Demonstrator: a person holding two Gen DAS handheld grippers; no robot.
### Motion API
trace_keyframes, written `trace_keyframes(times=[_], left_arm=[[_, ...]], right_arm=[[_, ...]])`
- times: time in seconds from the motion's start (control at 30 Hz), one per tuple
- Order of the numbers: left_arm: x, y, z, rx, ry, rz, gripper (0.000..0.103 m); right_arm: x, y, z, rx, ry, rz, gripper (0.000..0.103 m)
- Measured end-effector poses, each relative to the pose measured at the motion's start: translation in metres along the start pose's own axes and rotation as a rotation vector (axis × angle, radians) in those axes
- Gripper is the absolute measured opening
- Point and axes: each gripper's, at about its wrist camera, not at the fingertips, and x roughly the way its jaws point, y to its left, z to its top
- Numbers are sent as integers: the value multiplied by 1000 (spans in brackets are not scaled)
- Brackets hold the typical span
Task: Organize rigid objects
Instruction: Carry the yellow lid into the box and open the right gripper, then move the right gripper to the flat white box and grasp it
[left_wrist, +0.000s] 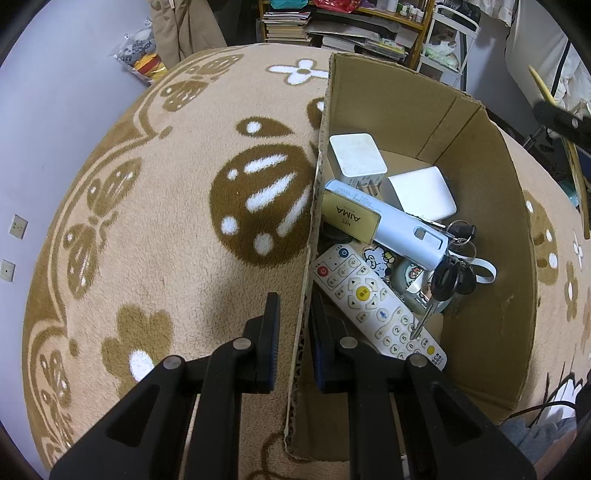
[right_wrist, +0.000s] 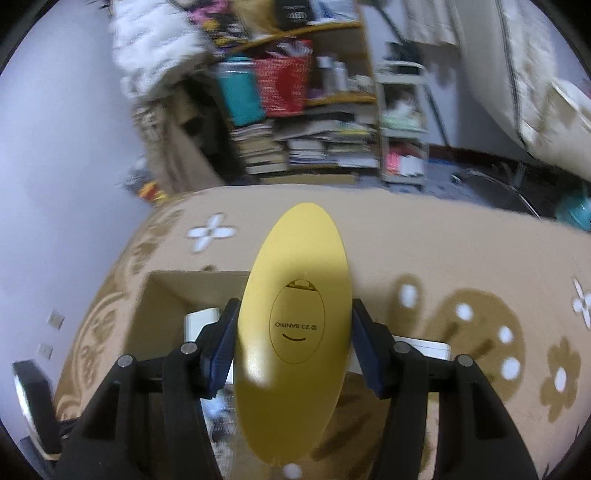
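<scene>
An open cardboard box stands on a tan patterned rug. In it lie a white remote, a pale blue power bank, a yellow AIMA card, two white adapters, keys and a tape roll. My left gripper is shut on the box's left wall, one finger on each side. My right gripper is shut on a yellow oval Sanrio object, held above the box.
The rug covers the floor around the box. Shelves with stacked books and a white cart stand at the back. A wall with sockets is at the left.
</scene>
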Motion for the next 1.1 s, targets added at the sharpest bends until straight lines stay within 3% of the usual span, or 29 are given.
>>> trace_keyframes(times=[0.3,0.63,0.7,0.77,0.9,1.03,1.1], left_arm=[[1,1,0,-4,1,-8,15],[2,2,-1,-4,1,-12,15],[1,1,-1,-3,1,-11,15],[1,2,-1,-3,0,-10,15],[1,1,-1,-4,1,-9,15],[1,0,0,-3,2,-10,15],[1,0,0,-4,2,-11,15]], right_arm=[[20,55,-24,-123,62,111,62],[34,65,-36,-158,103,118,63],[30,61,-33,-163,94,113,65],[25,56,-30,-156,84,108,76],[15,50,-24,-157,65,113,77],[8,39,-16,-160,38,79,94],[7,27,-12,-145,27,40,94]])
